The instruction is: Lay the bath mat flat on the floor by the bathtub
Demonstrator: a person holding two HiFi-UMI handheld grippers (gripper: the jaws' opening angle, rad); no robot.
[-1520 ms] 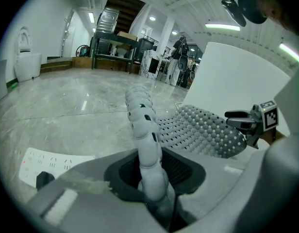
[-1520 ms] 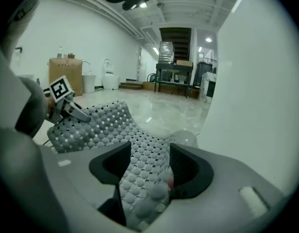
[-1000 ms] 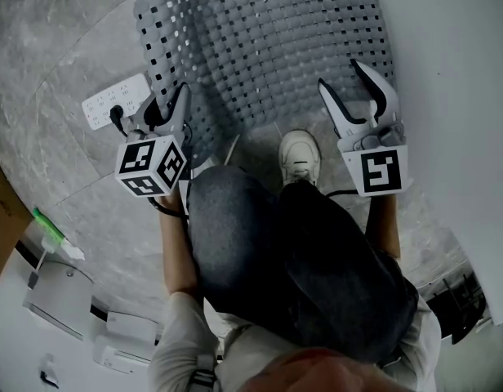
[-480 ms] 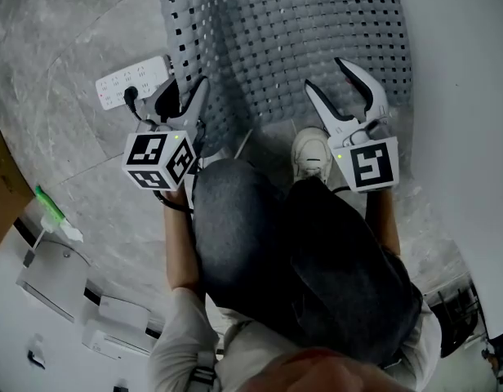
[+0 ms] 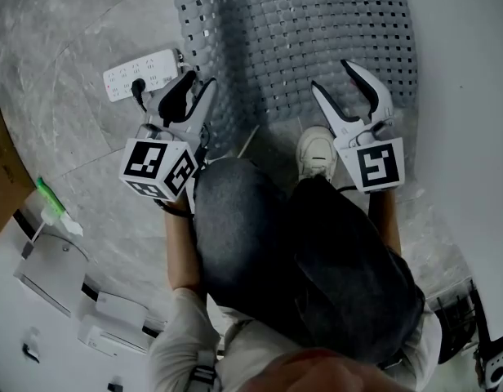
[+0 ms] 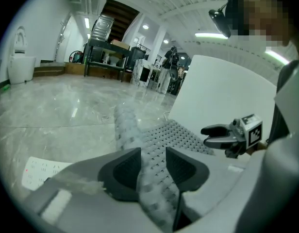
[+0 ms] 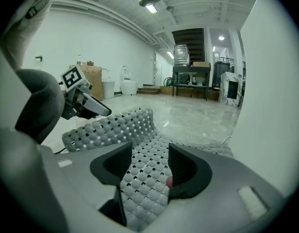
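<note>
The grey perforated bath mat (image 5: pixel 317 31) lies spread on the grey floor along the white bathtub wall (image 5: pixel 468 96). Its left edge (image 5: pixel 209 31) stands up in a curled ridge. My left gripper (image 5: pixel 192 92) hovers over that edge's near end, jaws apart, and a strip of mat (image 6: pixel 152 164) shows between them. My right gripper (image 5: pixel 347 88) stands open over the mat's near right part; the mat's studded face (image 7: pixel 147 174) shows between its jaws. Each gripper also shows in the other's view, the left gripper (image 7: pixel 98 111) and the right gripper (image 6: pixel 210 132).
A white power strip (image 5: pixel 141 73) with a plug lies just left of the mat. The person's white shoe (image 5: pixel 318 153) rests at the mat's near edge, between the grippers. A cardboard box (image 5: pixel 0 178) sits at far left. Shelving (image 6: pixel 108 57) stands far across the floor.
Both grippers have drawn back toward the person. The mat's left edge, seen edge-on between the left jaws earlier, now shows its face, and those jaws stand wider.
</note>
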